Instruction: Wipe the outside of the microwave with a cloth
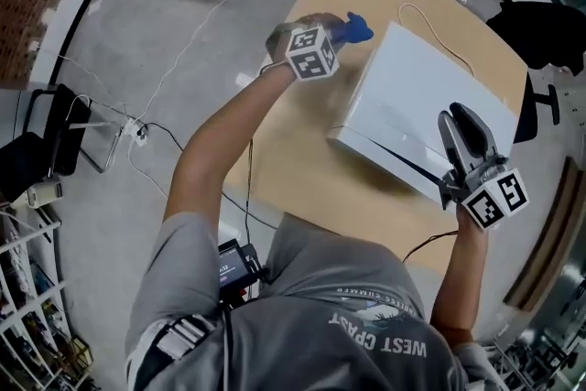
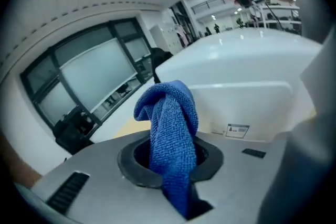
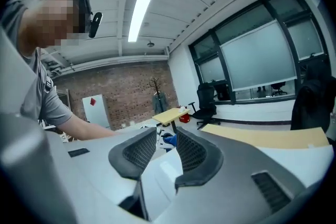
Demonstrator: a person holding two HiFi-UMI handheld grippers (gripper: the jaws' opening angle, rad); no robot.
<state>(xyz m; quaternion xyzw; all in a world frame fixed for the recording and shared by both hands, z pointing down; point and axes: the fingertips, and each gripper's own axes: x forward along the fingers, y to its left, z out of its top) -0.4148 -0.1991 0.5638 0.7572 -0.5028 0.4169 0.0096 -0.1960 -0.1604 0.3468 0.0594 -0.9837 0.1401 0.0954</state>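
The white microwave (image 1: 417,96) stands on a tan table (image 1: 302,169). My left gripper (image 1: 342,32) is at the microwave's far left corner, shut on a blue cloth (image 1: 359,28). In the left gripper view the cloth (image 2: 170,118) bunches up out of the closed jaws of the left gripper (image 2: 170,162), with the microwave's (image 2: 247,92) white side just beyond. My right gripper (image 1: 458,125) lies over the microwave's top near its right front edge. Its jaws stand apart in the right gripper view (image 3: 164,152), open with nothing between them, above the white top (image 3: 163,178).
A thin cord (image 1: 430,25) runs across the table behind the microwave. A black office chair (image 1: 540,27) stands at the right. On the floor to the left are a power strip (image 1: 139,133) with cables and a metal frame (image 1: 92,137).
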